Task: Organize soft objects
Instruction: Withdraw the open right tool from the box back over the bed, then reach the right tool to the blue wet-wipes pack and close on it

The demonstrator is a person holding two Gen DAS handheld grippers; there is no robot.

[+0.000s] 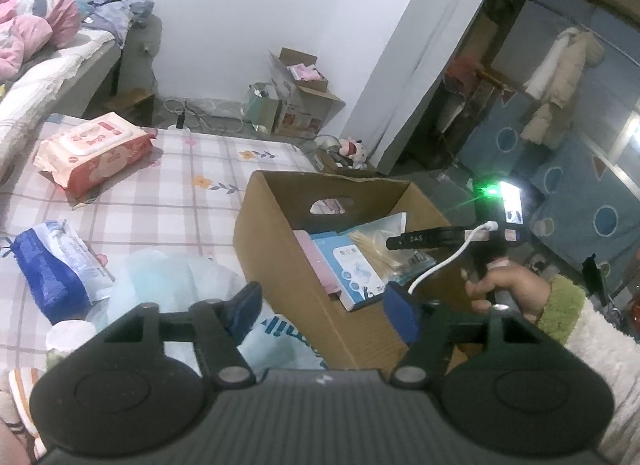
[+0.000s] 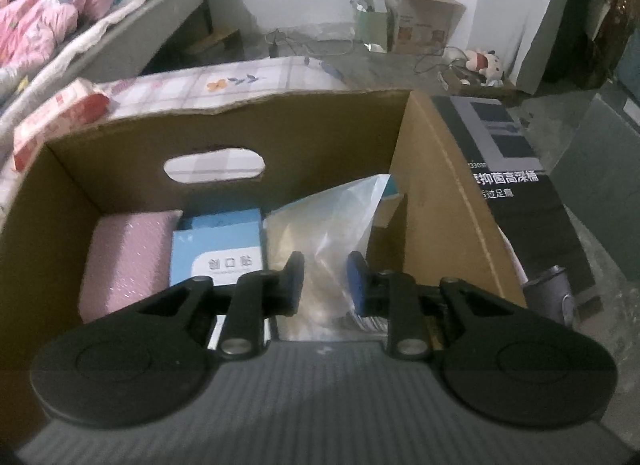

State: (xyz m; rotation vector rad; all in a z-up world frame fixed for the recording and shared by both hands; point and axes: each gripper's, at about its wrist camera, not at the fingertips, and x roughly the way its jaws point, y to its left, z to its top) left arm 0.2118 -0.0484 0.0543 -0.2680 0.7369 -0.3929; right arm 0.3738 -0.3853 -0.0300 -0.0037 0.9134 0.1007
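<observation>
A brown cardboard box stands on the checked bedsheet; it also shows in the right wrist view. Inside lie a pink padded pack, a blue-and-white box and a clear bag of cotton swabs. My right gripper is open over the box, its fingers on either side of the clear bag without gripping it. My left gripper is open above the box's near left edge and a light blue plastic pack. A red wet-wipes pack and a blue pack lie on the sheet.
A bed with pink bedding is at the far left. Cardboard boxes and a plush toy stand on the floor by the wall. A black printed carton lies right of the brown box. A small white cup is near left.
</observation>
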